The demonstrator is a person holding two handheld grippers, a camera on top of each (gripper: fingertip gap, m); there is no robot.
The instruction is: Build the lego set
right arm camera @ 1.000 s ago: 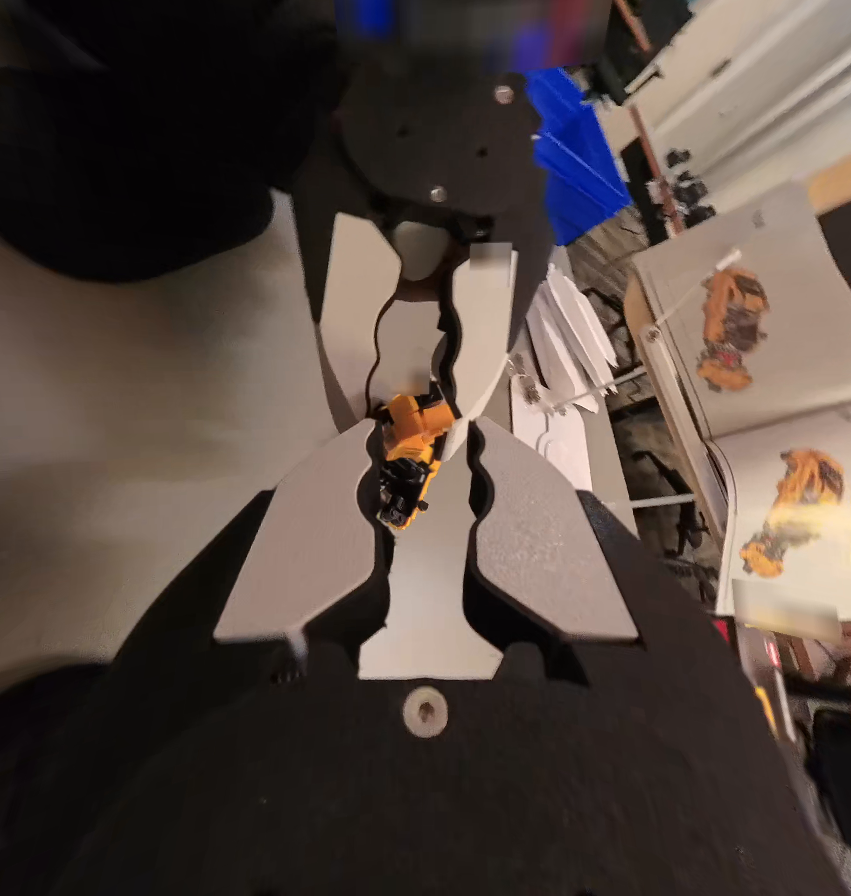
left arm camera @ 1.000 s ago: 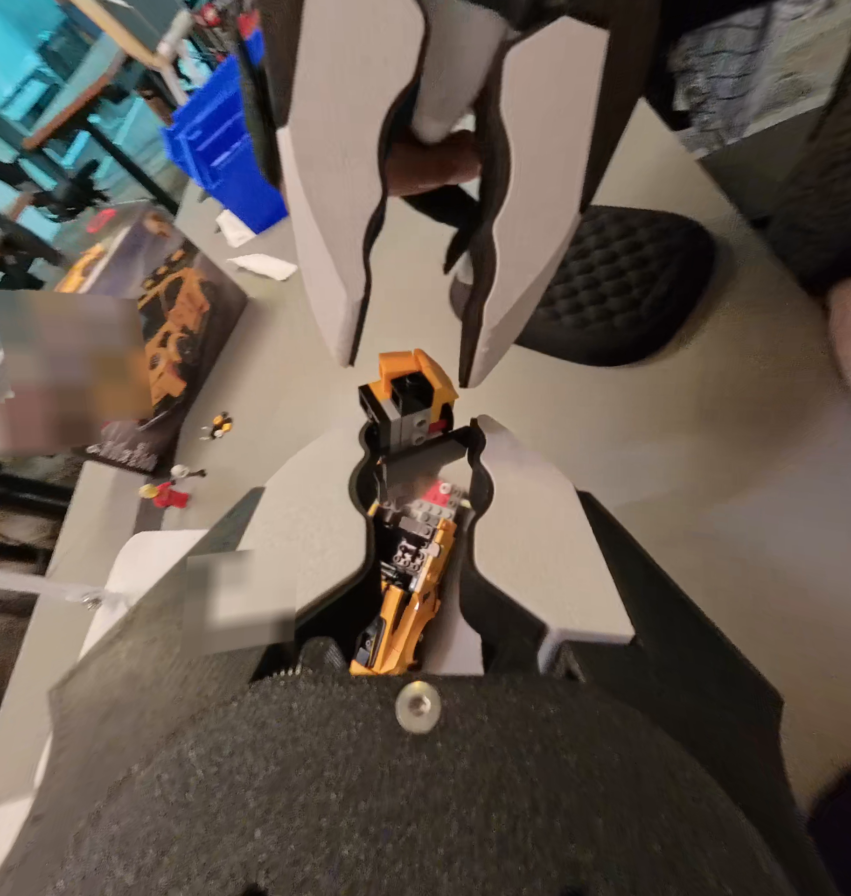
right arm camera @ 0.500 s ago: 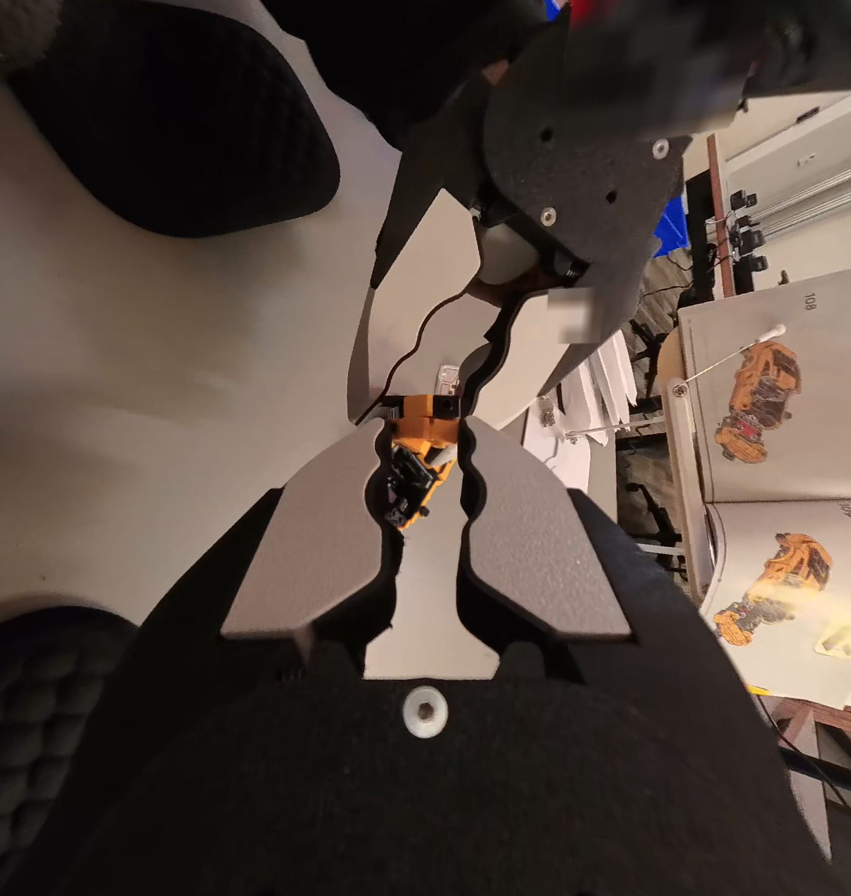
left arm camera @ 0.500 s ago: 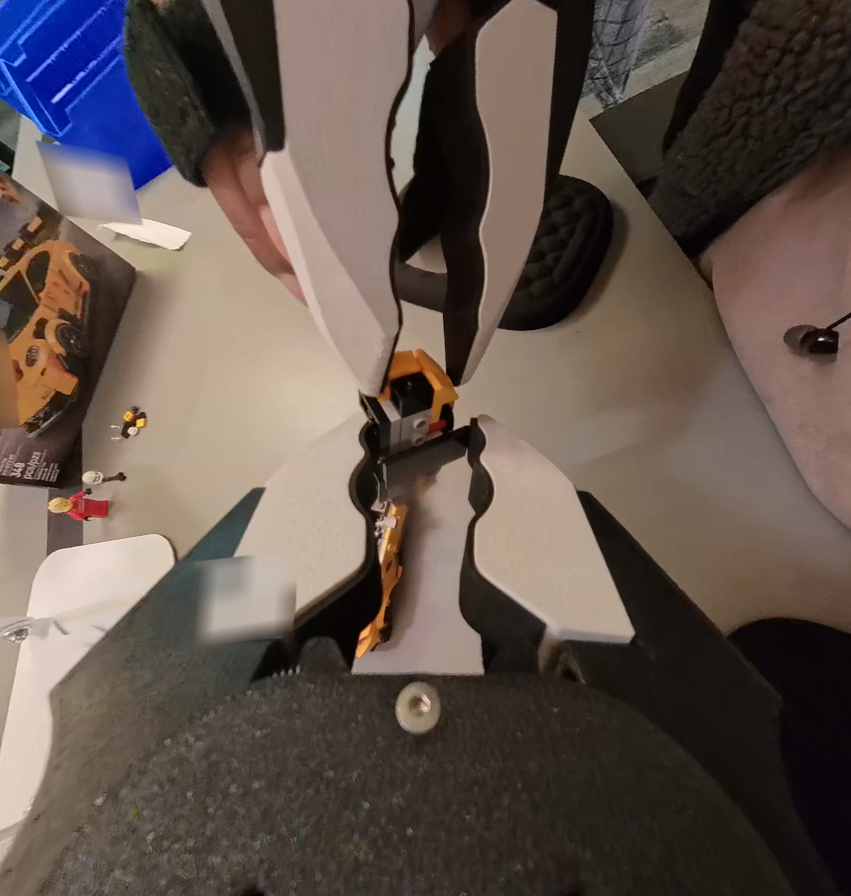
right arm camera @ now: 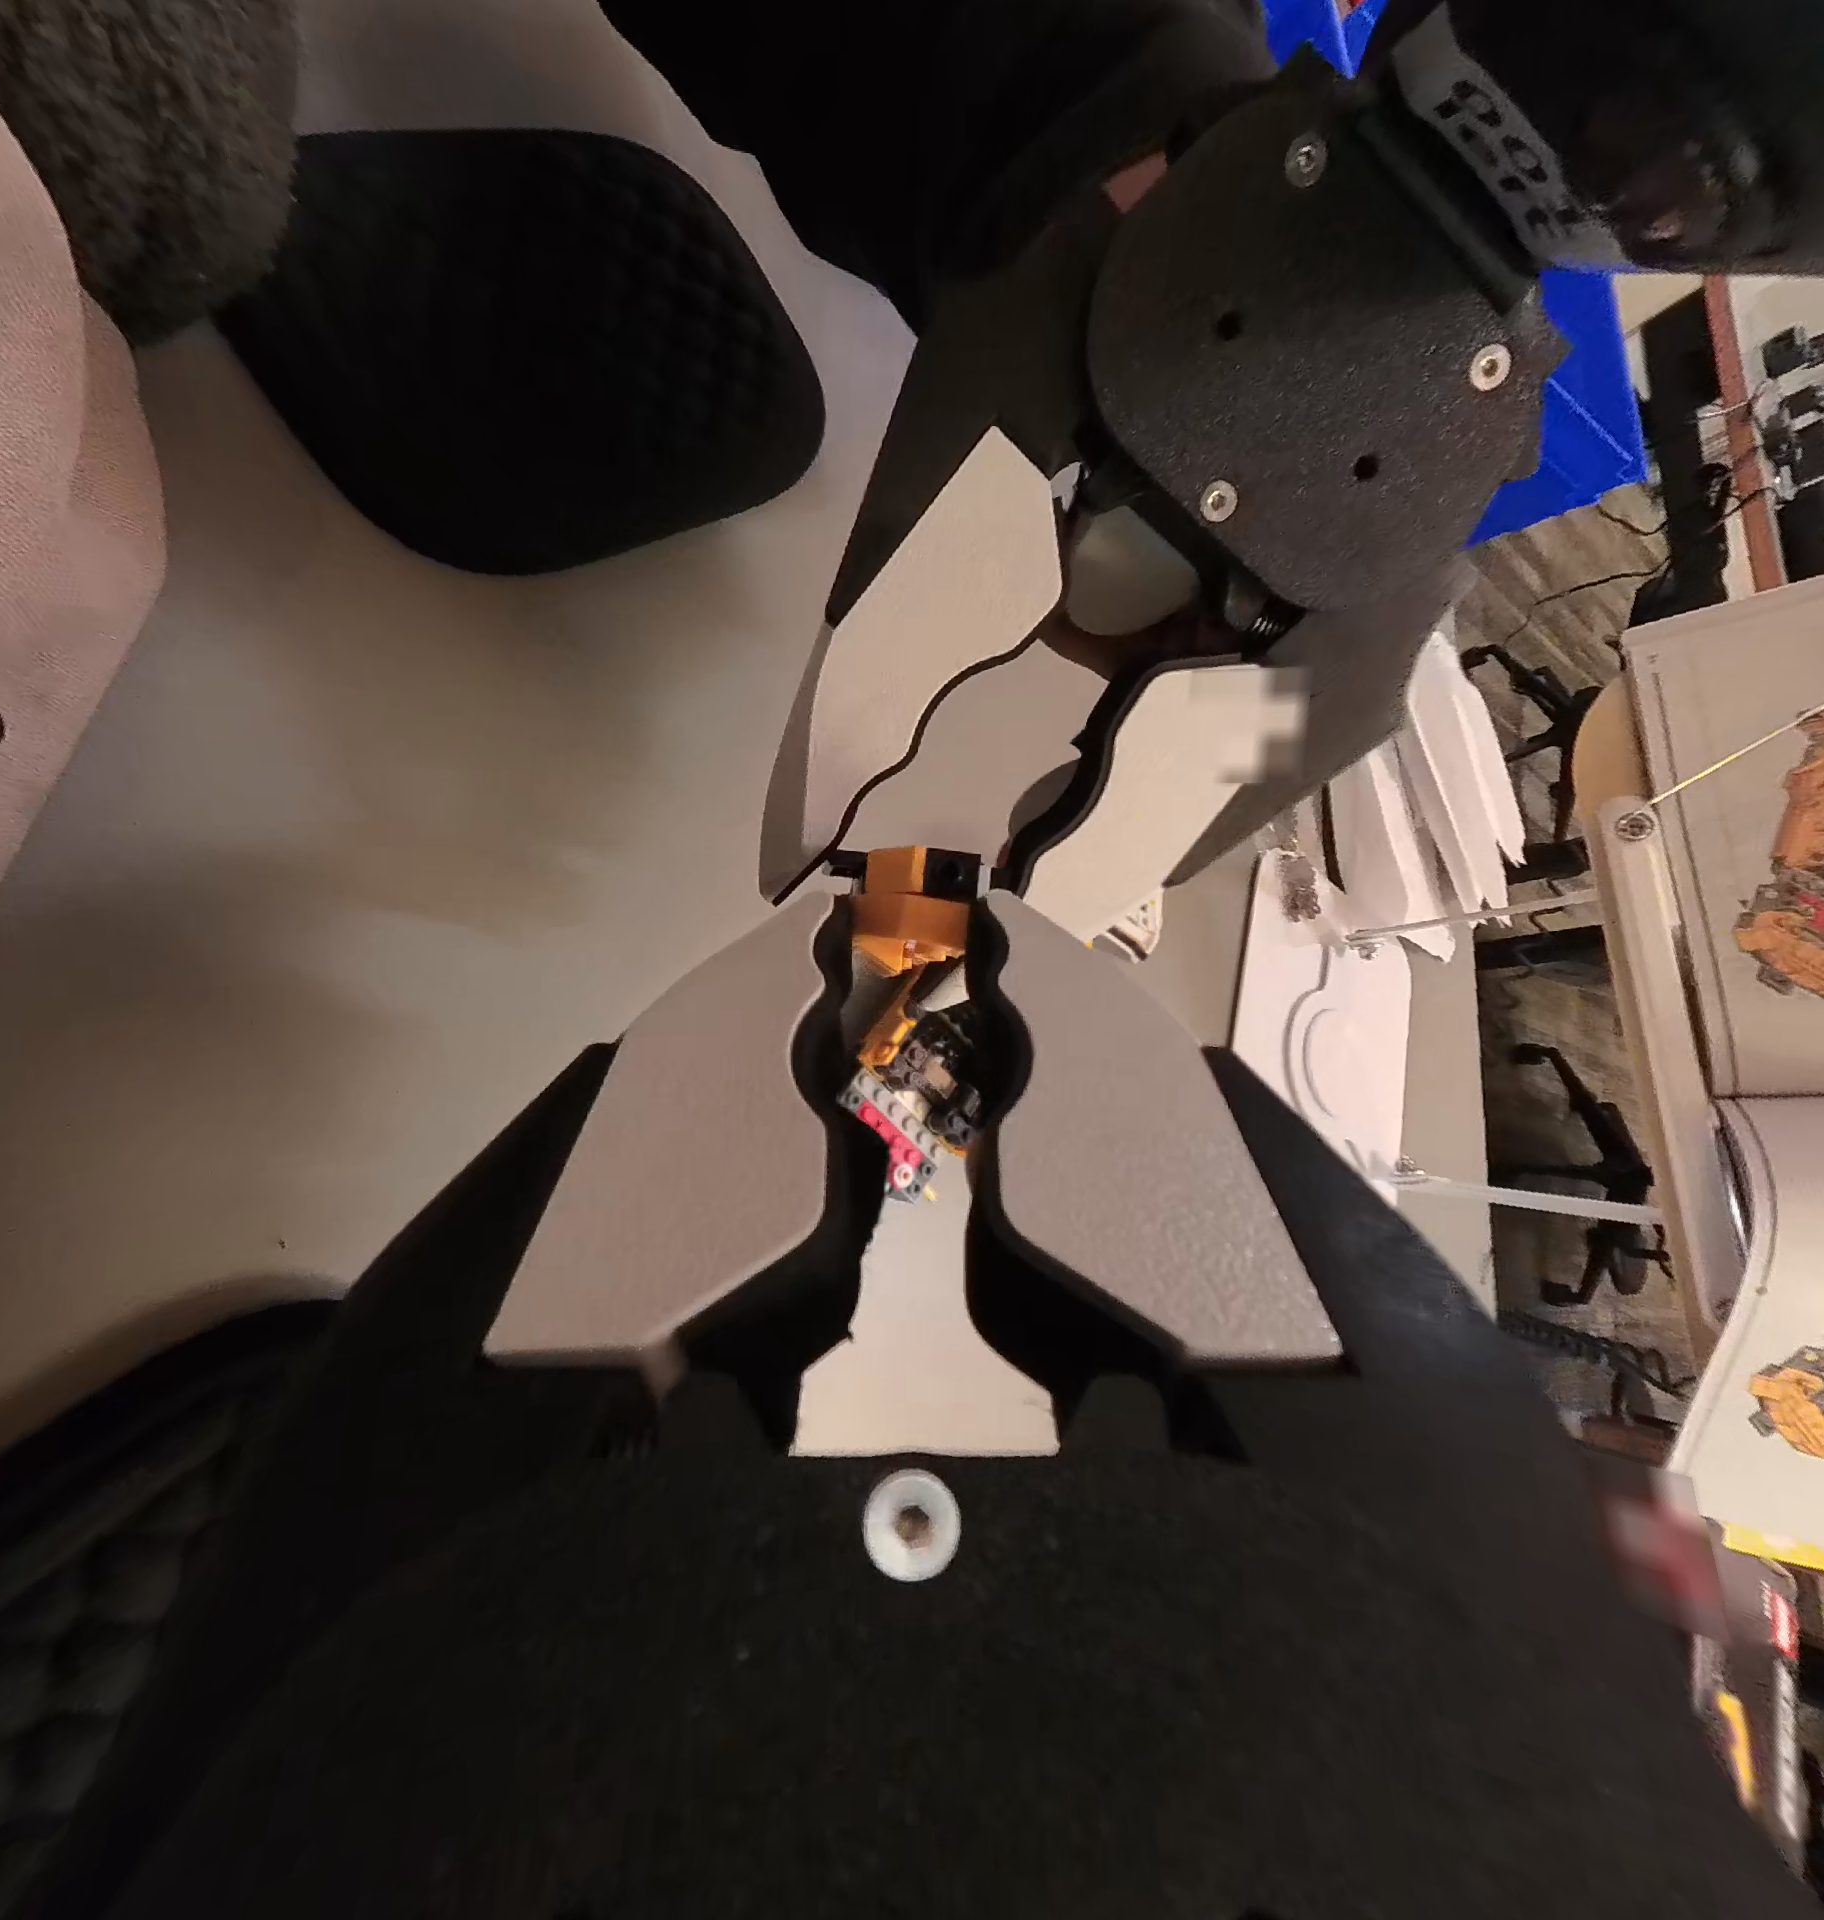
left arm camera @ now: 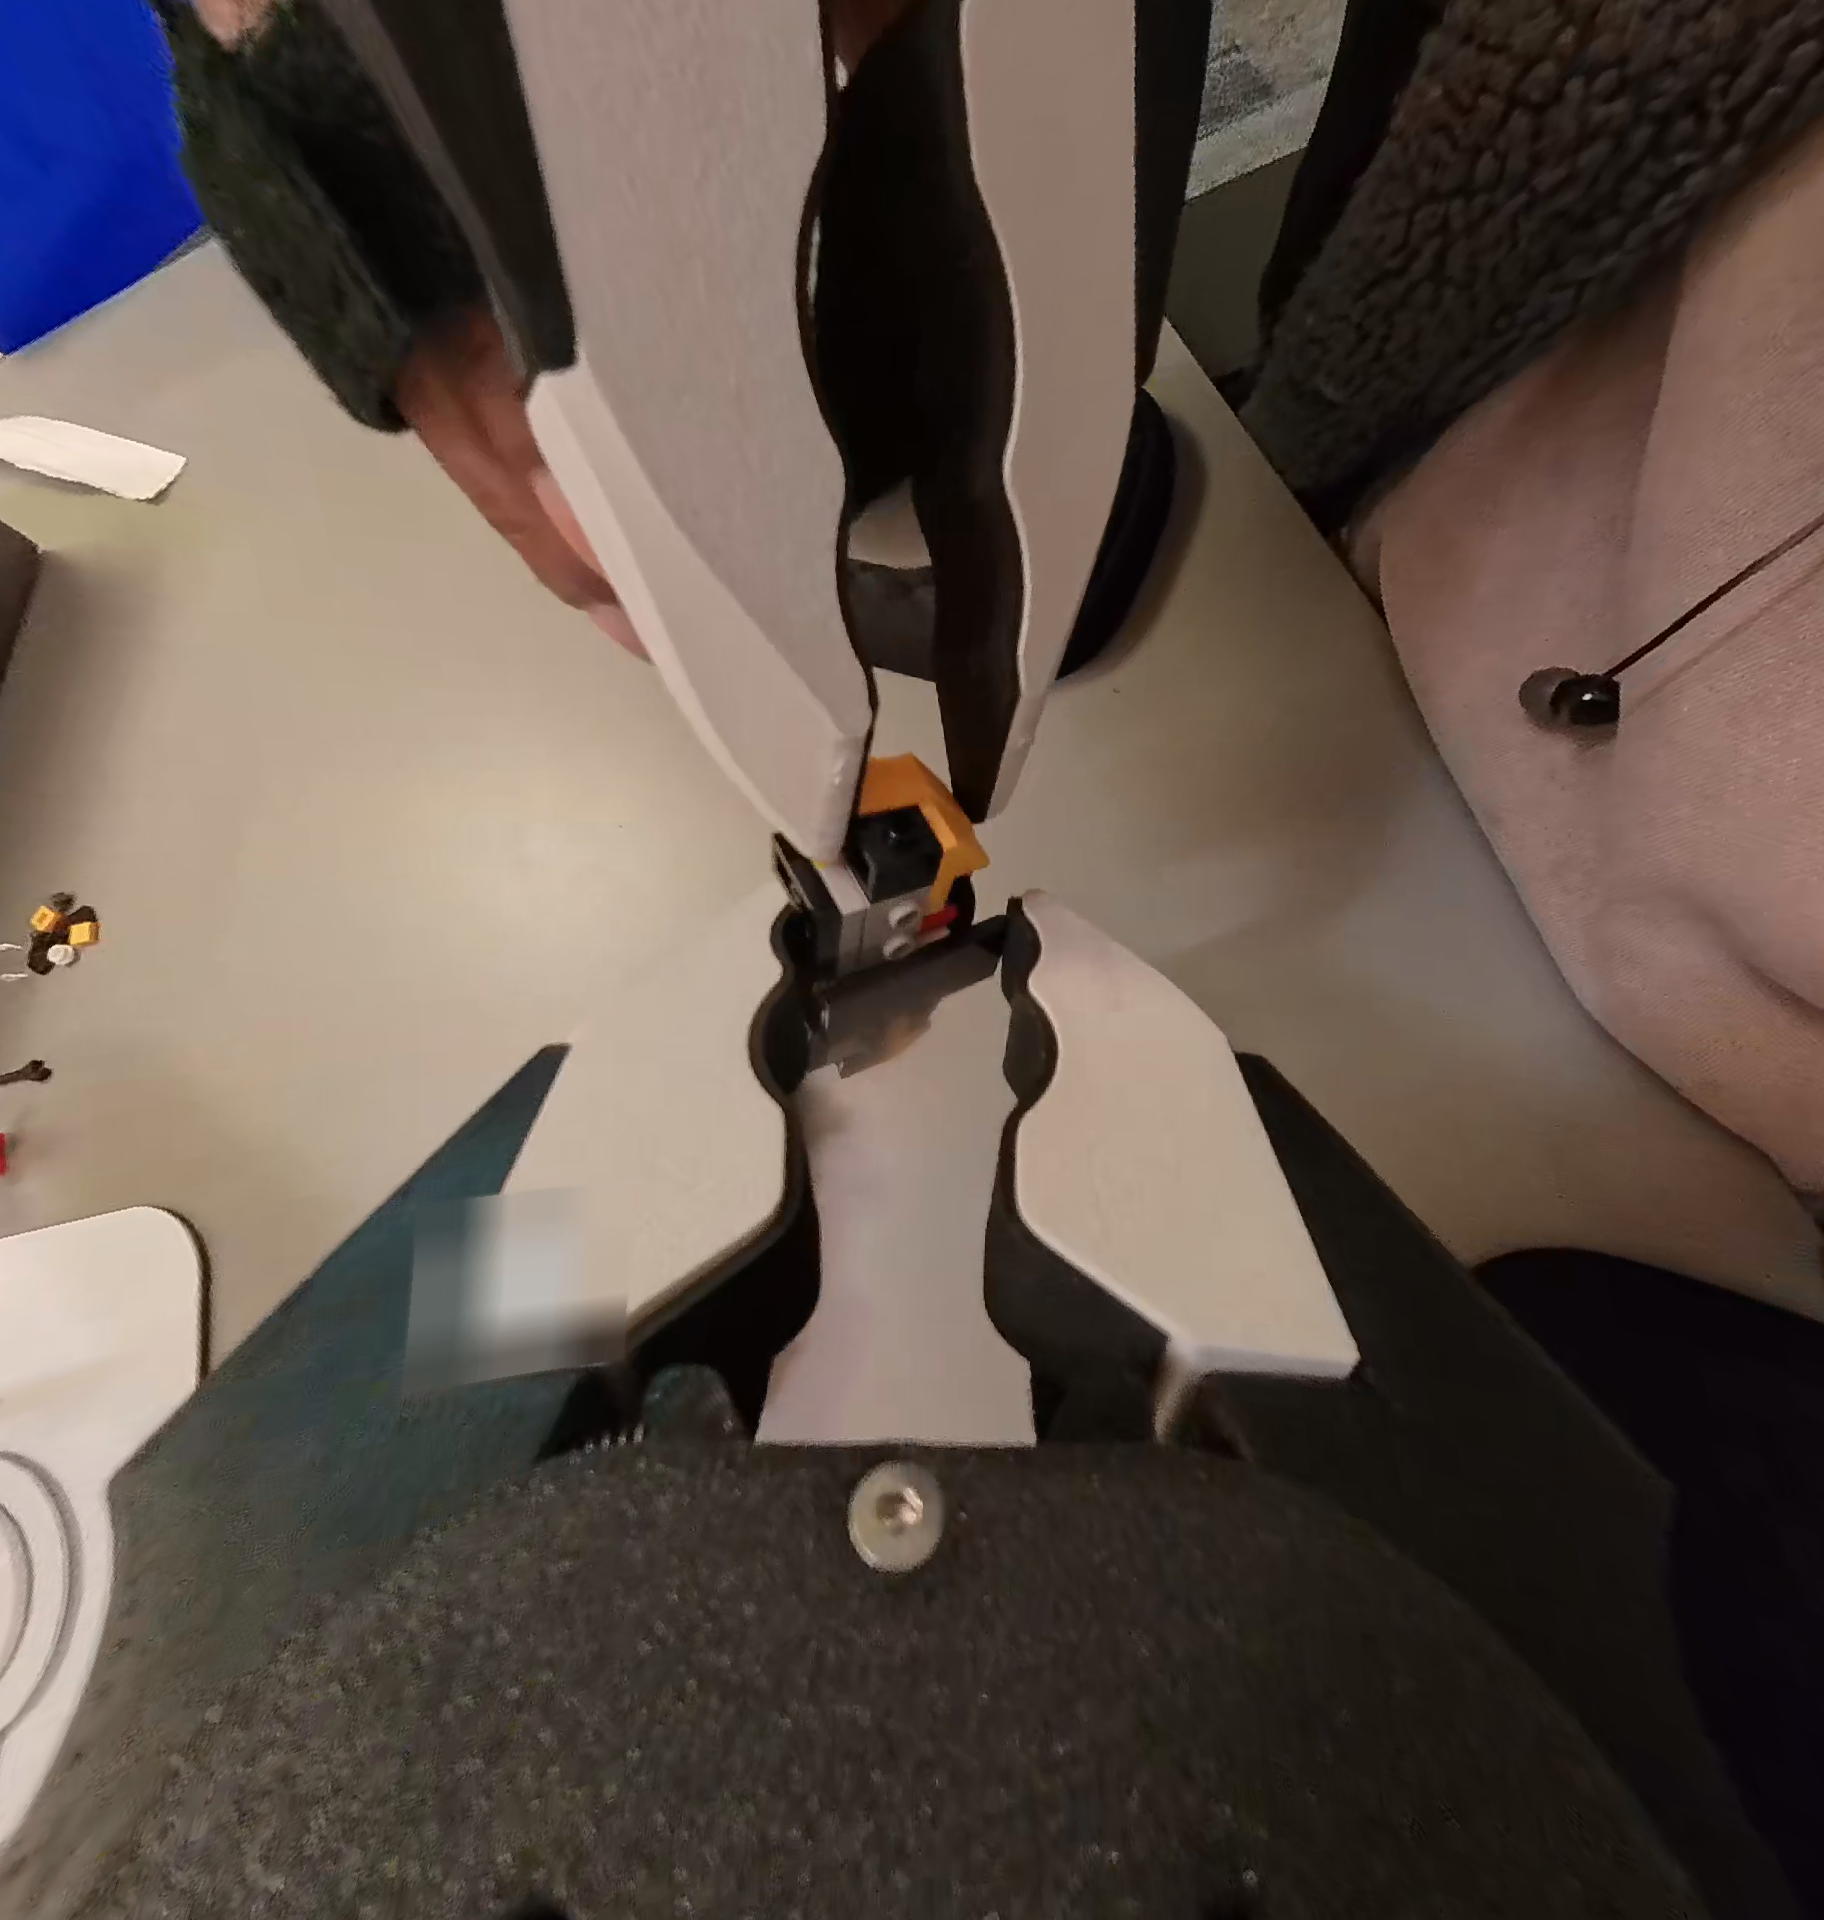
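A small orange, black and grey lego car assembly (left arm camera: 892,878) is held in the air between both grippers, above the pale table (left arm camera: 368,727). My left gripper (left arm camera: 908,925) is shut on its dark lower part. My right gripper (left arm camera: 913,800) comes from the top of the left wrist view and pinches the orange end. In the right wrist view my right gripper (right arm camera: 908,909) is shut on the assembly (right arm camera: 908,935), whose grey and red underside hangs back between my fingers. The left gripper (right arm camera: 903,878) meets it from the upper right.
A black mesh pad (right arm camera: 513,343) lies on the table behind. Loose small pieces (left arm camera: 56,935) and a white tray (left arm camera: 56,1351) are at the left. An open instruction booklet (right arm camera: 1801,831) stands on the right. A blue bin (left arm camera: 46,156) and a person's torso (left arm camera: 1666,727) are close. Both grippers' tips are close together, under 4 cm apart.
The two grippers have come closer together around the assembly. The assembly has turned in the left gripper, so its long orange side no longer shows there. The right fingertips now pinch the orange end.
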